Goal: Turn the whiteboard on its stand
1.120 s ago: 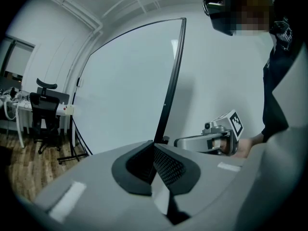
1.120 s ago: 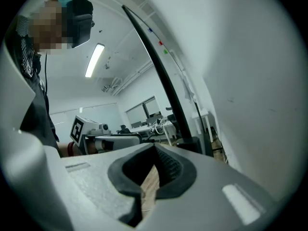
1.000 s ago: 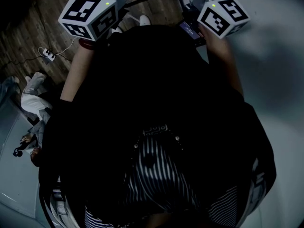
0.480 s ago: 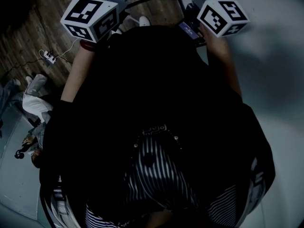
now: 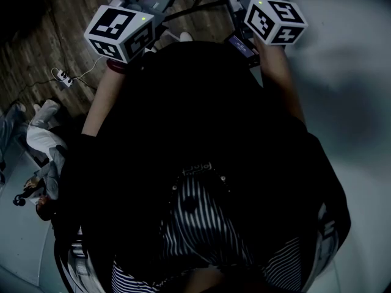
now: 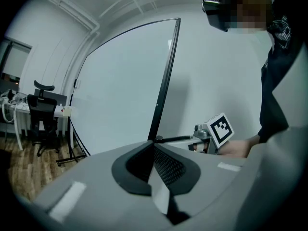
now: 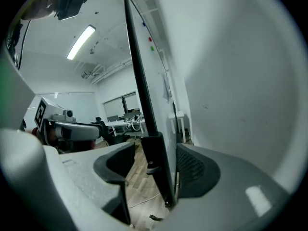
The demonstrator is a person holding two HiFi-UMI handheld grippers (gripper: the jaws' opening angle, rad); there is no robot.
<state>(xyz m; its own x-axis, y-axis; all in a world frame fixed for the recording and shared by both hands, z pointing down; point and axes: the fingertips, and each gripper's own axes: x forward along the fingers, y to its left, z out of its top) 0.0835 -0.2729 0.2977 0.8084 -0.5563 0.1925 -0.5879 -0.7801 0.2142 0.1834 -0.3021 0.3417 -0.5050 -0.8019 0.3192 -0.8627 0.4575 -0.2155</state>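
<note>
Left tool (image 6: 155, 150): jaws closed on the upright edge of the whiteboard (image 6: 120, 81), whose thin black frame rises from between the pads. Right tool (image 7: 154, 150): jaws spread, having just been opening. The board's frame stands between them. Wooden floor (image 7: 137, 186) shows in the gap beside one pad. The other pad lies just beside the board face, and contact there cannot be judged.

Hazard: the panel is probably held by one tool alone, on a narrow strip of frame. If the board pivots freely on its mount, a push from that single grip could let it swing faster than intended or pull the edge out of the pads. An open right jaw drawn back at an angle could also snag the frame and drag the panel with it.

Pose: in the head view both forearms reach forward from the body, left forearm (image 5: 101, 96) and right forearm (image 5: 284, 78). Each marker cube sits above its wrist, and the tools point ahead, tipped slightly downward.

Beyond the board's far end are thin black legs (image 6: 73, 138), probably its stand. Farther off stand an office chair (image 6: 41, 112) and a white desk (image 6: 17, 107) against the wall.
</note>
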